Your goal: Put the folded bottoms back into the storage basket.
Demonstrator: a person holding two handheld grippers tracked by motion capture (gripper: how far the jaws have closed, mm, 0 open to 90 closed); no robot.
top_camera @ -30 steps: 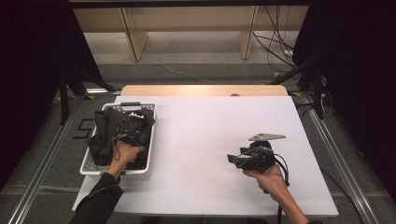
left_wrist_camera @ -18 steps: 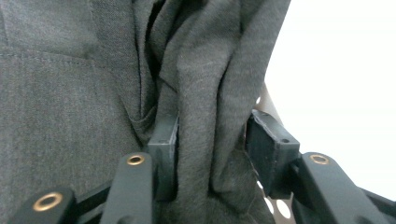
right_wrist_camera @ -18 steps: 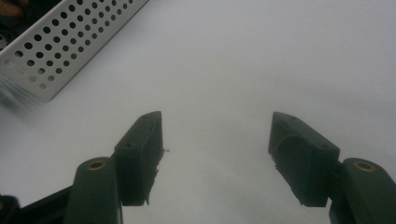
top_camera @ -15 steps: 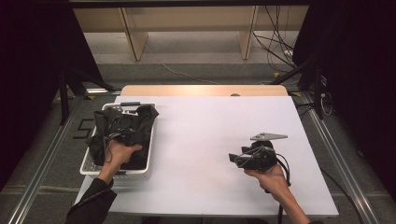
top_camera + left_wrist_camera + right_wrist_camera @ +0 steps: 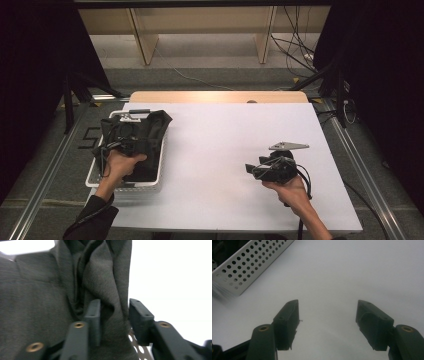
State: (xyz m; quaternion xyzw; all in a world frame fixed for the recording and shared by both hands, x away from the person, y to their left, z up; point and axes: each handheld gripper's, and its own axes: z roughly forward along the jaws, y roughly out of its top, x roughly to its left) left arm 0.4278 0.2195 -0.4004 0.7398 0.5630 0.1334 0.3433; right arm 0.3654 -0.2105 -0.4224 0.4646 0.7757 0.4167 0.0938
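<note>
A dark grey garment (image 5: 134,137) lies bunched in a white perforated basket (image 5: 150,183), its upper end draped over the basket's far right corner. In the left gripper view a fold of the cloth (image 5: 107,290) stands between the two black jaws; the jaws sit narrow around that fold, one pad (image 5: 93,315) against it and the other just beside it, so the left gripper (image 5: 113,315) has the fold in a loose pinch. The person's left hand (image 5: 120,165) is over the basket's middle. Well to the right of the basket, over the bare white table (image 5: 220,135), the right gripper (image 5: 327,315) is held with its jaws wide apart and nothing between them, pointing back toward the basket's corner (image 5: 242,270).
</note>
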